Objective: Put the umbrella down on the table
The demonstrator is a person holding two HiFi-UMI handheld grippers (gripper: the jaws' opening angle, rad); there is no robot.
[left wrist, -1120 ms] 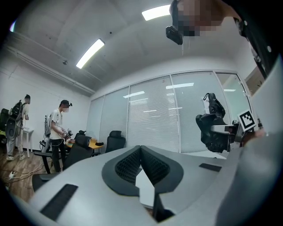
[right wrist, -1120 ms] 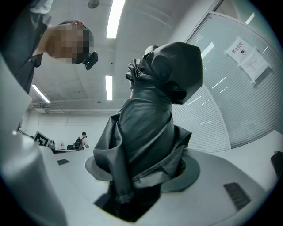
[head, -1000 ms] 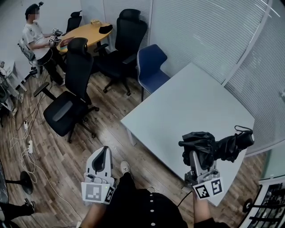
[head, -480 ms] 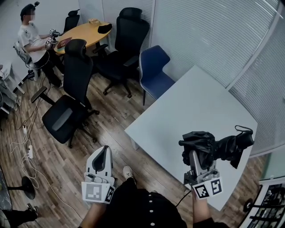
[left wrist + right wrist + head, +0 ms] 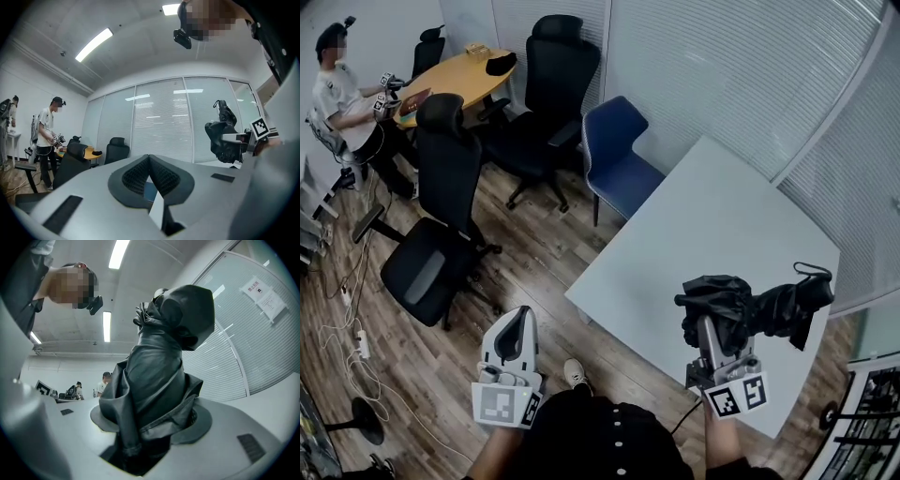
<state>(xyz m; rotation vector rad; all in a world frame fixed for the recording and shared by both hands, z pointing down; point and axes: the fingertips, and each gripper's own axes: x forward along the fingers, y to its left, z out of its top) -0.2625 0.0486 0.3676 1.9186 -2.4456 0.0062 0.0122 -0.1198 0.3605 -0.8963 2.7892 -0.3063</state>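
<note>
My right gripper (image 5: 719,330) is shut on a folded black umbrella (image 5: 757,309), which lies crosswise in the jaws and sticks out to the right above the near corner of the pale grey table (image 5: 694,234). In the right gripper view the umbrella (image 5: 157,376) fills the gap between the jaws and hides the pads. My left gripper (image 5: 514,336) hovers over the wooden floor, left of the table, with its jaws shut and nothing in them; the left gripper view shows its jaws (image 5: 149,159) meeting at the tips and the umbrella (image 5: 224,136) held off to the right.
A blue chair (image 5: 617,155) stands at the table's far left edge. Two black office chairs (image 5: 441,225) stand on the floor to the left. A person (image 5: 342,103) sits at an oval wooden table (image 5: 455,80) at the back. Glass walls with blinds (image 5: 722,66) close the right side.
Both grippers and the umbrella keep their places in the head view while the room slides left and the table's near corner comes closer under the umbrella.
</note>
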